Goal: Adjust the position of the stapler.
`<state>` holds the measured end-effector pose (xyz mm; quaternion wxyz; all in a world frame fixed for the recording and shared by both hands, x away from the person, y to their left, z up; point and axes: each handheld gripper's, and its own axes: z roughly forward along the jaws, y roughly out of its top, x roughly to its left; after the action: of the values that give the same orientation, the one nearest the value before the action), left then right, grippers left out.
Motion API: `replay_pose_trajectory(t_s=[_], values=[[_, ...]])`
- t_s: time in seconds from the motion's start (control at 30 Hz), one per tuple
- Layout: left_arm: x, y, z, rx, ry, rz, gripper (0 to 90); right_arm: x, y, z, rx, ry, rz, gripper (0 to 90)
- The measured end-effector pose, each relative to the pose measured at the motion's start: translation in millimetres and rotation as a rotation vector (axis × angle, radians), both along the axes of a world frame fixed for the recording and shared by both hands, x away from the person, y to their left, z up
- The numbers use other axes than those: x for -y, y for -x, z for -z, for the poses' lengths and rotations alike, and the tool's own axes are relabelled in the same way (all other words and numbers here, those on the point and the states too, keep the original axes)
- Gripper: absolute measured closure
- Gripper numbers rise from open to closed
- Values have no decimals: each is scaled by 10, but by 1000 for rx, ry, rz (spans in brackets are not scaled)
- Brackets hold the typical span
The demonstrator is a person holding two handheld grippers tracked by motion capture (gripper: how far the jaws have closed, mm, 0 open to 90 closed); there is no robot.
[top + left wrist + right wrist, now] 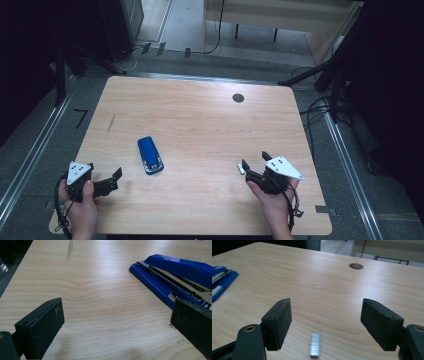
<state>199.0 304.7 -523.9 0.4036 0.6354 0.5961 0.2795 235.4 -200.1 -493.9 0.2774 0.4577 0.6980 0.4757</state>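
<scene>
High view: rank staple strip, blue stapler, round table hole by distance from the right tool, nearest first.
From the right tool, jaws open:
1. staple strip, on the table just beside the left jaw tip.
2. blue stapler, mid-table, off to the left.
3. round table hole, near the far edge; not much farther than the stapler.

Light wood counter [210, 115], rounded corners, round cable hole [238, 98] far right. Blue stapler [150, 155] lying flat, left of centre, toward near edge. Small strip of staples [315, 345] lying flat, near right. Dark streak [111, 123] far left.
</scene>
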Motion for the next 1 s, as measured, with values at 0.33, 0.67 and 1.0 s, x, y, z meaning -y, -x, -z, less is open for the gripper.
replay_pose_trajectory(t_s=[0.33, 0.67, 1.0], values=[[0, -5, 2, -11, 1, 9, 0, -411, -73, 5, -22, -37, -89, 269], [18, -14, 4, -21, -10, 19, 0, -819, -138, -2, -53, -29, -160, 263], [34, -15, 5, -28, -27, 20, 0, -1109, -145, -18, -67, -14, -222, 279]])
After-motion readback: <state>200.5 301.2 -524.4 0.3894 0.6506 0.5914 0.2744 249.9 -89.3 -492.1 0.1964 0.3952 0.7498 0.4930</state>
